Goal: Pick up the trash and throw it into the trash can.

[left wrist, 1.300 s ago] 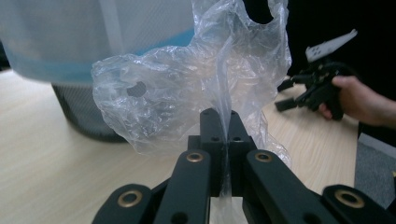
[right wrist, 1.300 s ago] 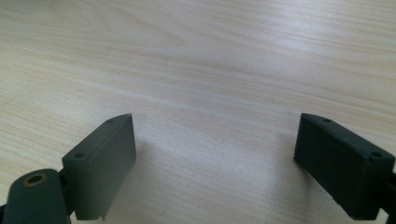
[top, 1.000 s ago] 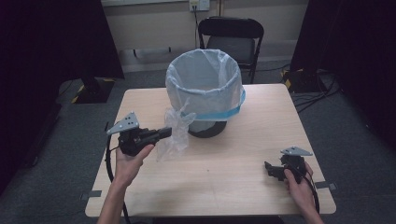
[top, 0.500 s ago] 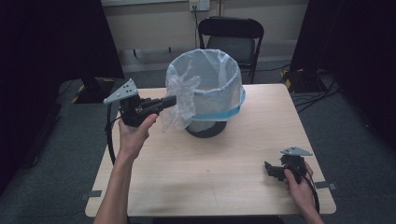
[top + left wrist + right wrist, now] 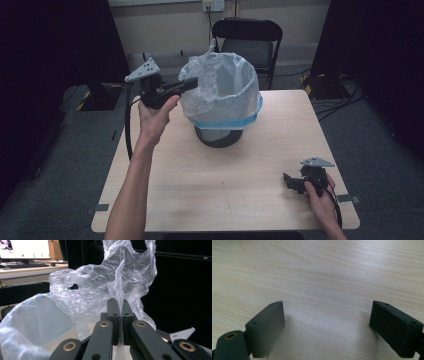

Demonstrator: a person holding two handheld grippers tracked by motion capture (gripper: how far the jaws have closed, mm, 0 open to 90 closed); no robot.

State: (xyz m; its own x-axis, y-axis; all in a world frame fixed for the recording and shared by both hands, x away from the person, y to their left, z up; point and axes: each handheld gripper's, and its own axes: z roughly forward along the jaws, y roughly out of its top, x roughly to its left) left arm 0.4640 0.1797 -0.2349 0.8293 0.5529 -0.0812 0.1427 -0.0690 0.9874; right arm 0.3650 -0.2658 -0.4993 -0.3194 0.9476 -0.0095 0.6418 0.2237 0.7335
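High view: left gripper (image 5: 192, 82), jaws closed on a loose flap of the thin, limp, tear-prone bin liner (image 5: 225, 90) draped over the tabletop bin (image 5: 220, 136), best pinched at its gathered edge; right gripper (image 5: 289, 181) rests wide open, empty

Bin (image 5: 220, 135) mid-table (image 5: 200, 190), bag (image 5: 225, 90) in it, chair (image 5: 247, 42) seemingly just behind table, right tool (image 5: 290, 181) near front right corner.

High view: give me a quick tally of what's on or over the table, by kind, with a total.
Bins: 1, a dark bin
Plastic liner bags: 1, the bag in the bin
Tools: 2, the left tool shut on a flap of the bag, the right tool open, low over the table
Total: 4
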